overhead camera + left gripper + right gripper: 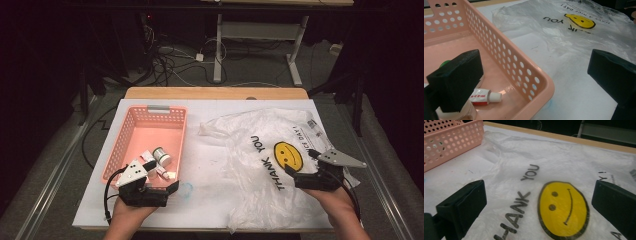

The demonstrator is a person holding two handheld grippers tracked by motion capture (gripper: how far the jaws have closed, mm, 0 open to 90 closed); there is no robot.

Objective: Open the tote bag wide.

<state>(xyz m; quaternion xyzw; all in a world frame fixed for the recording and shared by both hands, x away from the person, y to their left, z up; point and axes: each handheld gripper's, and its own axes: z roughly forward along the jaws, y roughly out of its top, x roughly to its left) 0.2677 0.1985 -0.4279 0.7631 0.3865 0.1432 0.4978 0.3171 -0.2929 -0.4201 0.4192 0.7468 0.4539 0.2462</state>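
Note:
A pink perforated basket (125, 135) stands at the table's left and holds a small white jar (161, 156) and a red-and-white tube (482, 97). A clear plastic bag (260, 190) printed "THANK YOU" with a yellow smiley face (290, 155) lies flat on the right. My left gripper (162, 176) is open at the basket's near right corner. One jaw is inside over a white bottle (461, 113) and the other is outside over the table; in its own view the left gripper (534, 82) straddles the basket wall (524, 72). My right gripper (301, 162) is open just above the bag. Its jaws stand wide on either side of the smiley face (562, 208), the right gripper (539, 205) holding nothing.
The white table sheet (205, 165) lies bare between basket and bag. A wooden table edge (215, 93) runs along the far side. A clear printed packet (320, 134) lies at the bag's far right. Cables and a desk frame are on the floor beyond.

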